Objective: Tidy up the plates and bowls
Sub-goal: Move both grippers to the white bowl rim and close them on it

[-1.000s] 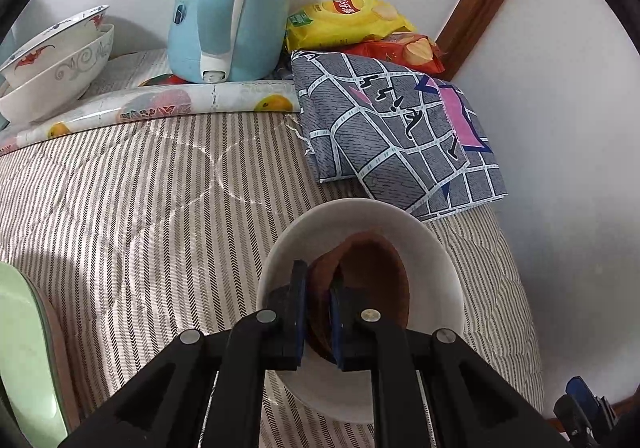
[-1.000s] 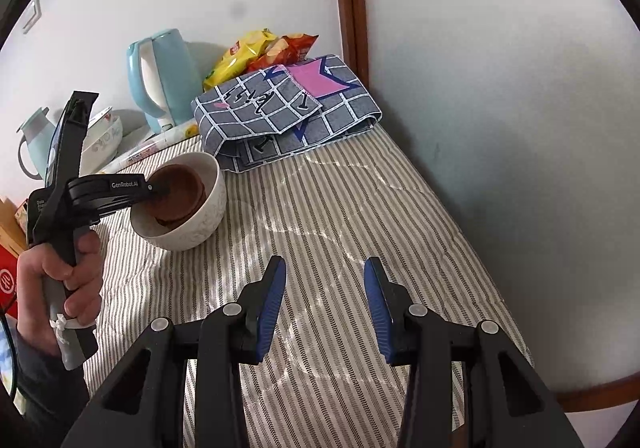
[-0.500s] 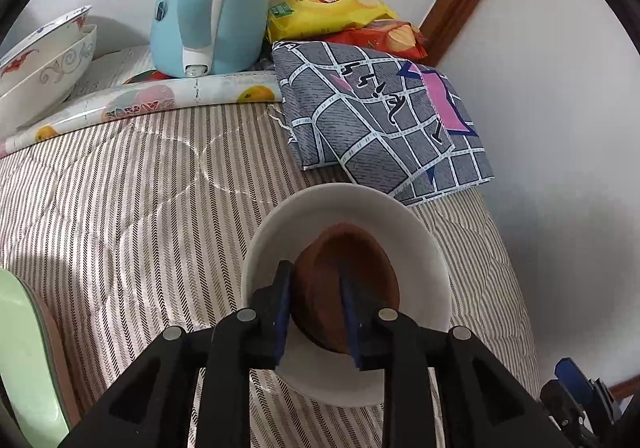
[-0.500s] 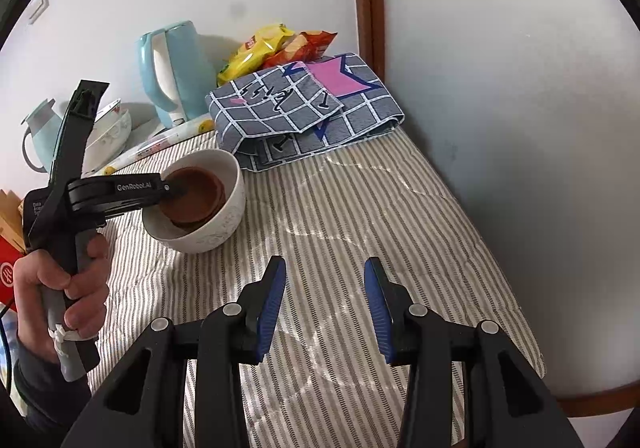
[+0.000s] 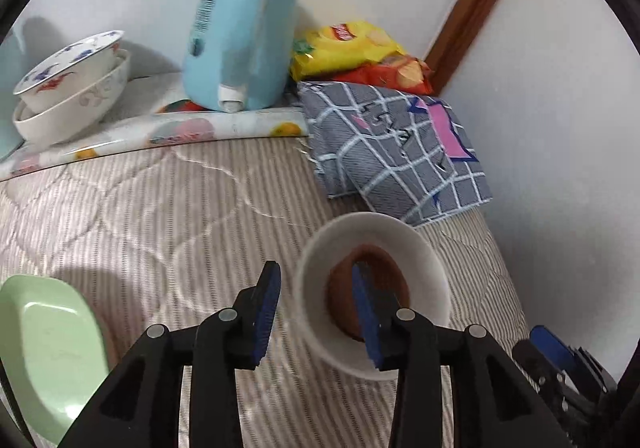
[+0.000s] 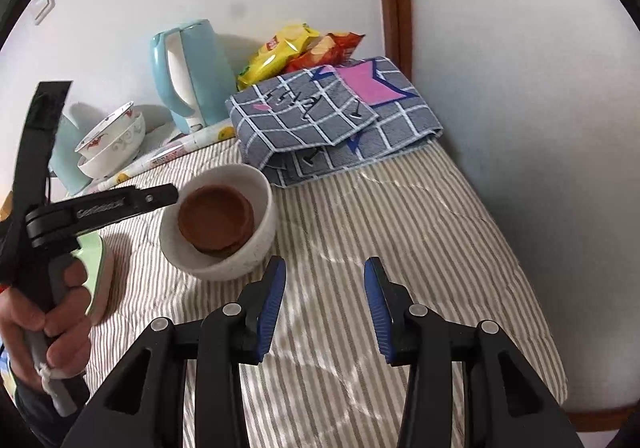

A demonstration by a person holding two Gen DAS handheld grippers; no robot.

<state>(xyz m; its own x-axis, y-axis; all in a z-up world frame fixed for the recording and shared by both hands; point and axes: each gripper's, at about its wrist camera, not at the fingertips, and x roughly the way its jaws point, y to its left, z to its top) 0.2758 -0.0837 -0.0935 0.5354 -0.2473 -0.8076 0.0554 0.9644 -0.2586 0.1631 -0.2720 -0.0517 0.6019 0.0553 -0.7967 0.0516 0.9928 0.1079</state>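
Since the earlier frame the left gripper had let go of the brown dish and its jaws were opening, leaving it nested in the white bowl on the striped bedding; green plate lay nearby. From the right, the right gripper hovered half-open and empty, while stacked bowls, kettle and folded cloth crowded the far edge.

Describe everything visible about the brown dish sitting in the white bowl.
The brown dish is a small, shallow round piece, matte reddish brown like terracotta, with a raised rim. A second brown edge below its rim suggests it may be stacked. It sits tilted inside the white bowl on the striped bedcover, leaning against the bowl's inner wall. The left gripper is opening; one finger overlaps the dish in the left wrist view, but contact is not clear.
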